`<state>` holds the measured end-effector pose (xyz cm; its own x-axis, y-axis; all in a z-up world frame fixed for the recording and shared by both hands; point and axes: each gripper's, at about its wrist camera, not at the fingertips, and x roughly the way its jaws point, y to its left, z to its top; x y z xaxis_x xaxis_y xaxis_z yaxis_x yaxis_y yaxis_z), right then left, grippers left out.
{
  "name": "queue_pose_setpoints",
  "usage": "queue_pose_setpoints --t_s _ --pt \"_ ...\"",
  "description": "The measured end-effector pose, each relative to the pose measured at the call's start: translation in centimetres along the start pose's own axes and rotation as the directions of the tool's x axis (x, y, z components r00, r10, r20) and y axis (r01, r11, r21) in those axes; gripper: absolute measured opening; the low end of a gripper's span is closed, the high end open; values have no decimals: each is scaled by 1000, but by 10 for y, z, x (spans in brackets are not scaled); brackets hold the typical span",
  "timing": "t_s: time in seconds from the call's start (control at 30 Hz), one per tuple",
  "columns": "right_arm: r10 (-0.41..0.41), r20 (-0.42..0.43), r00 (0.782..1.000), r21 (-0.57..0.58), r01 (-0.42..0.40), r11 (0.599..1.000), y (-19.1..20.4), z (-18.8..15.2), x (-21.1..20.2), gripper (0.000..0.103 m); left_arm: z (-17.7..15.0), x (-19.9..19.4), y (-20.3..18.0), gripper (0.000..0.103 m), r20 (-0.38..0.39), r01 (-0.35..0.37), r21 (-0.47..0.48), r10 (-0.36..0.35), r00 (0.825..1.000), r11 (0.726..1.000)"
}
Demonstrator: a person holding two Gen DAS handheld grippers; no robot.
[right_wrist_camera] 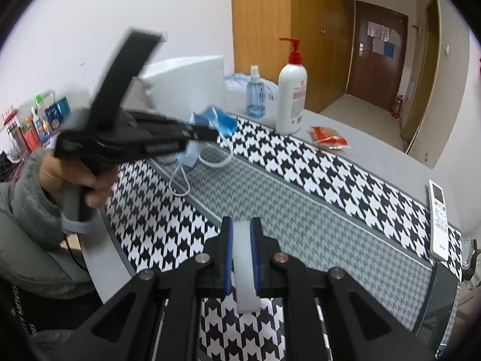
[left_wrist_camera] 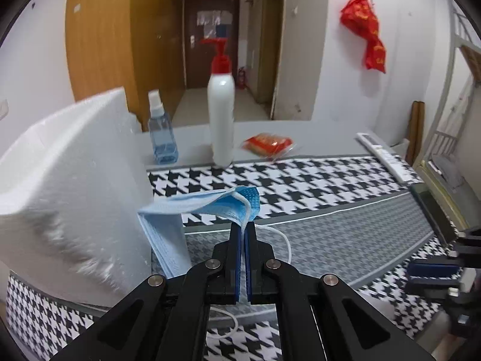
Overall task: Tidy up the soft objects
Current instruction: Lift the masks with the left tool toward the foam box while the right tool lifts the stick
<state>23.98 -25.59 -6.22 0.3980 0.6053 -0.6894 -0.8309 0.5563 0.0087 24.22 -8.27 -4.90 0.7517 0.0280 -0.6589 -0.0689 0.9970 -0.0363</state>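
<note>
**Blue mask pinched at its edge, lifted off the desk**

The light-blue pleated paper face mask [left_wrist_camera: 192, 210] hung folded over itself above the near part of the houndstooth-patterned cloth runner [left_wrist_camera: 315, 180], just beside the white foam block [left_wrist_camera: 69, 186] at the desk's left side. The left gripper [left_wrist_camera: 243, 228] had its jaws shut on the mask's darker blue edge, with one white elastic ear loop [left_wrist_camera: 284, 240] trailing below. The mask looked very light, limp and thin: it would likely drape and flutter rather than hold shape, so a grip on the seamed edge, as here, seemed safer than on the loop, which might stretch or snag.

The right gripper [right_wrist_camera: 240, 225] was clamped on a white soft strip [right_wrist_camera: 245, 264] over the runner's near edge.

Toward the far edge stood a clear blue spray bottle [left_wrist_camera: 160, 132] and a white pump bottle with a red top [left_wrist_camera: 221, 111], with a red snack packet [left_wrist_camera: 267, 144] beside them.
</note>
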Motion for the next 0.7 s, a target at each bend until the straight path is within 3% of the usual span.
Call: queue_pose_setpoints --t_s 0.3,0.33,0.4,0.43,0.7 --pt "10 -79 997 34 -7 999 -8 -18 32 16 -3 -36 -9 2 64 36 53 -39 997 998" --pt "13 -82 997 39 -10 999 -9 -19 33 18 -4 -39 -10 2 67 39 59 -43 997 998" --pt "21 -92 996 43 -17 999 -9 -23 37 37 -6 -43 -10 2 75 33 65 -38 997 997" --pt "26 -91 995 49 -22 999 -10 -25 38 40 -6 -45 -9 2 77 34 64 -39 996 997" --pt "31 -96 995 73 -24 997 -9 -36 47 40 -11 -52 -2 2 79 29 62 -34 996 998"
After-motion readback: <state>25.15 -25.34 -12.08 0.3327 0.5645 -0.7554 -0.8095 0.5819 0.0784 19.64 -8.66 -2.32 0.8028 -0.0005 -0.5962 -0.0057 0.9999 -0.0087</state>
